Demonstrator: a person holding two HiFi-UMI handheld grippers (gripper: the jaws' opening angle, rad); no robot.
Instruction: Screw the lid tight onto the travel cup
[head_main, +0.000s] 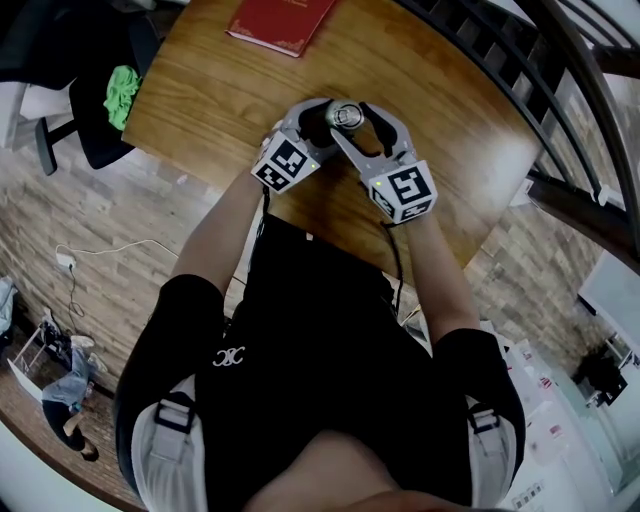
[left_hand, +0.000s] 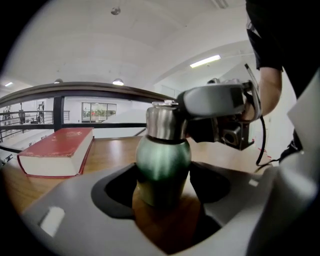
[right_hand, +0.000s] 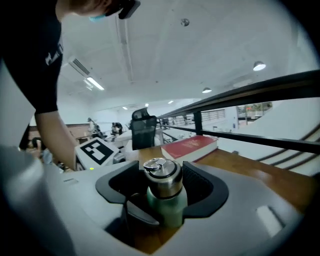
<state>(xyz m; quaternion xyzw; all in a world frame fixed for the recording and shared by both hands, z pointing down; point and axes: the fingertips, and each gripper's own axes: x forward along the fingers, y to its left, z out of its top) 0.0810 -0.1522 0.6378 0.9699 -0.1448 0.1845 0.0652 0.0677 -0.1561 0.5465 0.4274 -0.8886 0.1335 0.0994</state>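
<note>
Wooden table (head_main: 440, 120): travel cup (left_hand: 162, 165) upright, lid (right_hand: 162, 177) topmost.

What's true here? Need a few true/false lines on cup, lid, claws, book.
1. The cup stands upright on the table. True.
2. The lid lies on the table beside the cup. False: it sits on top of the cup.
3. The left claw grips the cup's green body. True.
4. The right claw hangs well clear of the cup. False: its jaws close round the lid.
5. The book is green. False: it is red, closed and lying flat.
</note>
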